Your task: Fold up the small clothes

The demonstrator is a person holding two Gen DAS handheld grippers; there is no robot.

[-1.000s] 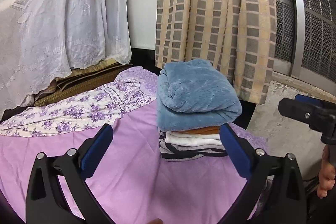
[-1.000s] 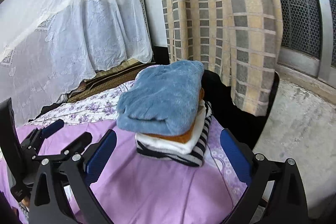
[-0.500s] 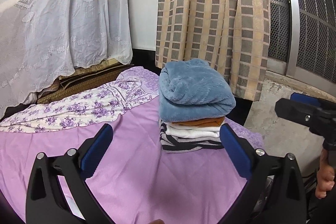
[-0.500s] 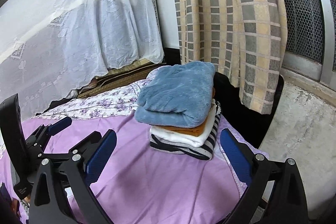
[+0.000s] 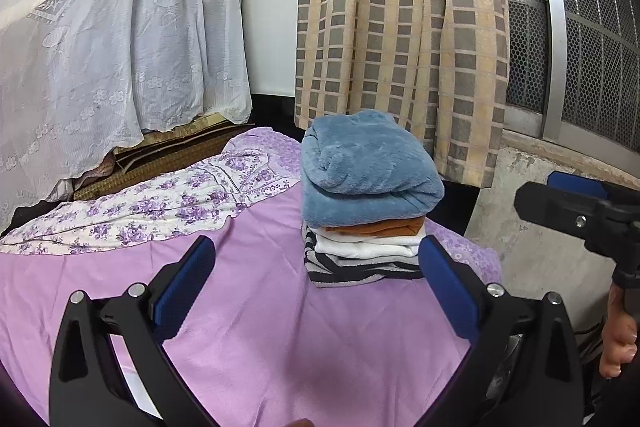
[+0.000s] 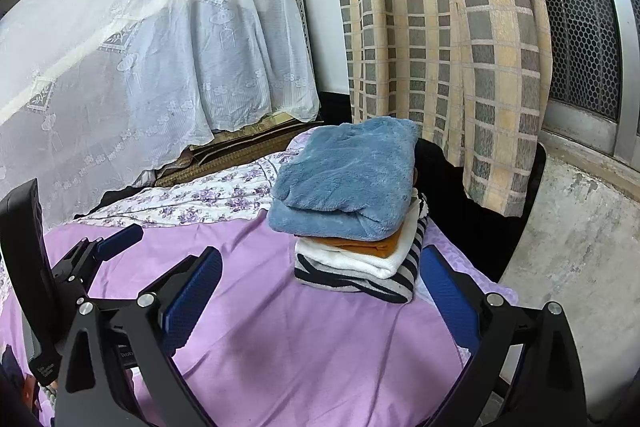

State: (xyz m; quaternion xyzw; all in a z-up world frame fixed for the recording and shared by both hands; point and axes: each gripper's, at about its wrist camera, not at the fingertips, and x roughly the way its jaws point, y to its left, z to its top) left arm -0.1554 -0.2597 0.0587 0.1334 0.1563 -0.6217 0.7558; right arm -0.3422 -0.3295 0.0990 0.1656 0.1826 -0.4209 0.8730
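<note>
A stack of folded clothes stands at the far right corner of the purple sheet (image 5: 260, 315) (image 6: 288, 339). On top lies a fluffy blue garment (image 5: 368, 163) (image 6: 348, 179), over an orange piece (image 5: 376, 227) (image 6: 372, 245), a white piece (image 5: 368, 247) (image 6: 344, 261) and a black-and-white striped piece (image 5: 352, 267) (image 6: 360, 281). My left gripper (image 5: 316, 275) is open and empty, short of the stack. My right gripper (image 6: 320, 283) is open and empty too, a little back from the stack. Each gripper shows at the edge of the other's view.
A white cloth with purple flowers (image 5: 160, 203) (image 6: 208, 199) lies spread at the back of the sheet. A lace curtain (image 5: 112, 39) and a checked curtain (image 5: 400, 27) hang behind. A concrete ledge (image 5: 532, 227) and a meshed window (image 6: 580, 7) are on the right.
Both grippers have drawn back from the stack, which now looks smaller and farther away. The stack itself has not moved.
</note>
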